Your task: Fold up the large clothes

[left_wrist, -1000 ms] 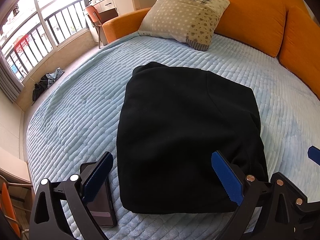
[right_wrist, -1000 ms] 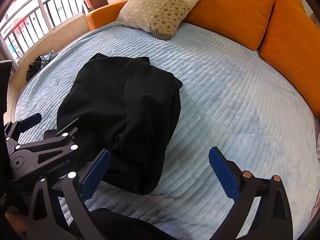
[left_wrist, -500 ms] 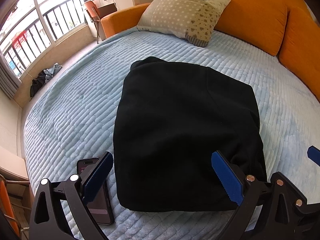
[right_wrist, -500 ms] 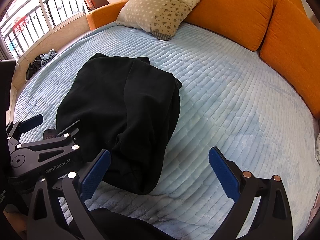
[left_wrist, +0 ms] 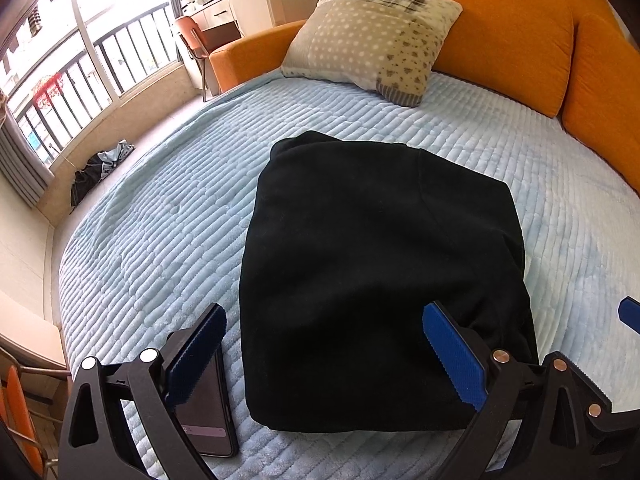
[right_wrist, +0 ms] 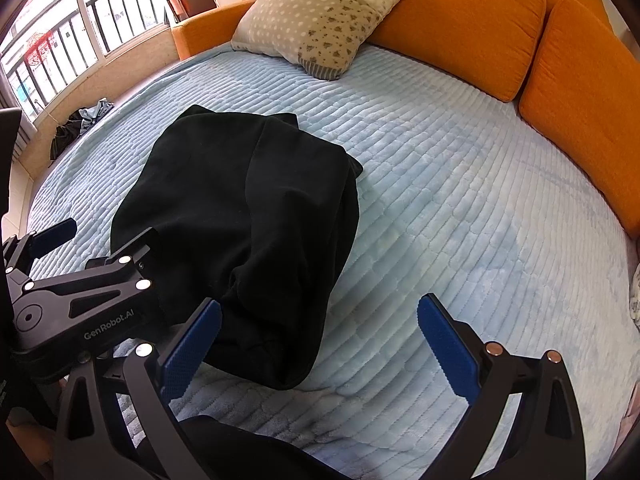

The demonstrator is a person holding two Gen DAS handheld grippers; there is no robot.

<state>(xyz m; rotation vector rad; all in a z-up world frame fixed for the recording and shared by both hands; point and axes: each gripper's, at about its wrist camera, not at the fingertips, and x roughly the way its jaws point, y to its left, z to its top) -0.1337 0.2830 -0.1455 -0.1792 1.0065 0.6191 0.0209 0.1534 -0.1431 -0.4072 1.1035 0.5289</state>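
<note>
Garment (left_wrist: 380, 280): black, already folded into a thick near-rectangular bundle, lying flat on the ribbed pale-blue bedspread (left_wrist: 160, 220), well short of the patterned pillow (left_wrist: 372, 40) that leans on the orange backrest (left_wrist: 500, 28). Left wrist view: left gripper (left_wrist: 324, 356) hangs just above the garment's near edge, jaws spread wide, nothing between the blue pads; its left finger sits over a dark phone (left_wrist: 212, 412) lying just beside the garment's near-left corner. Judgement: the open, empty posture suggests release after a fold, or readiness to pinch the near hem. Right wrist view: right gripper (right_wrist: 320, 352) is likewise spread and empty, over bare bedspread beside the garment's (right_wrist: 248, 240) near-right corner, where the cloth bunches into a rounded lump rather than a crisp edge. Left gripper body (right_wrist: 80, 308) shows at the garment's near-left side. Judgement: fold looks nearly complete; the lumpy corner may want tidying.
</note>
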